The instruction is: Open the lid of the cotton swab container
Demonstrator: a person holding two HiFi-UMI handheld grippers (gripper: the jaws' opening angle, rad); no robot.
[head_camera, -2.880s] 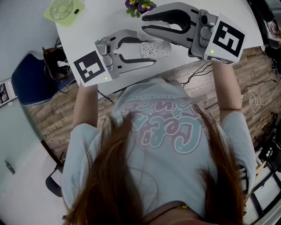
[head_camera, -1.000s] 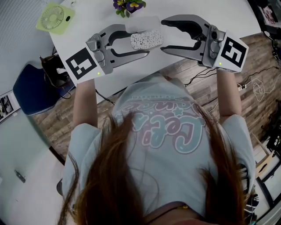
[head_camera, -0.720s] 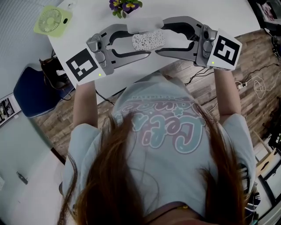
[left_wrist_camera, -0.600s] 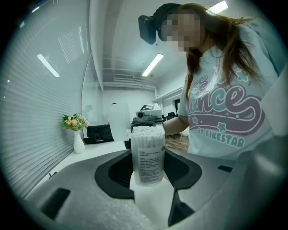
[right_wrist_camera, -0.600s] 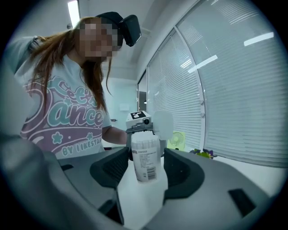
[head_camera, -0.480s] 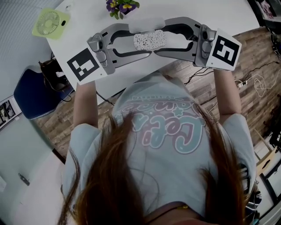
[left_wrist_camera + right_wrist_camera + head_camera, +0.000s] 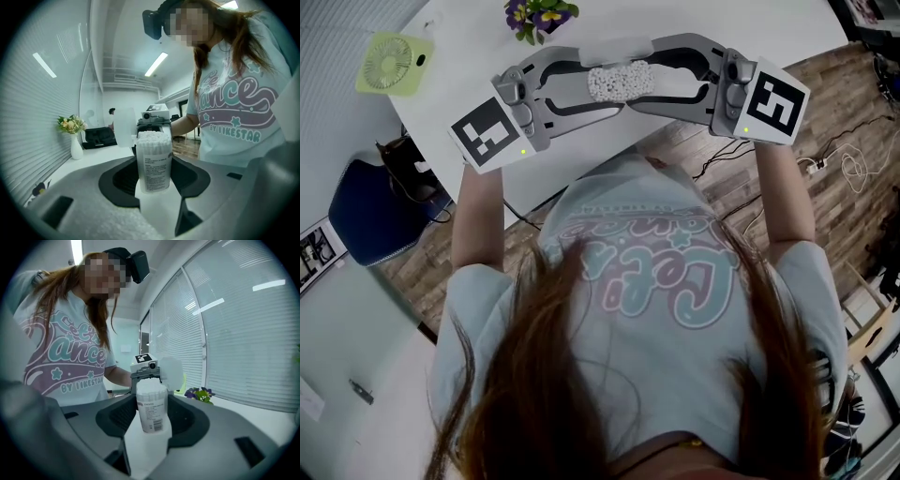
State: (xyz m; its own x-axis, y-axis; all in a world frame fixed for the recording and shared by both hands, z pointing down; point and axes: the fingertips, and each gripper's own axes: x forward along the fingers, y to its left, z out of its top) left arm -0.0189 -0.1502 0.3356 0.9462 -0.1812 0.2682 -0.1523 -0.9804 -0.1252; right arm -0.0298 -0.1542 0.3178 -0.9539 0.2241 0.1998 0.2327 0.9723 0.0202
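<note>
You're in an office: white tabletop across the top, blue chair at left, cables on wood flooring at right, window blinds and ceiling strip lights.

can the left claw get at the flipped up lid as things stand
Probably not: the left claw is shut on the cotton swab container, and the open lid stands above its jaws.

We count 2 grippers: left gripper and right gripper, the right's jaws just been closing. Btw. both sets of fingers: 1 cotton swab container w/ 1 lid, swabs too many to count. Beyond the fingertips: 1 flower vase and 1 green fan.
</note>
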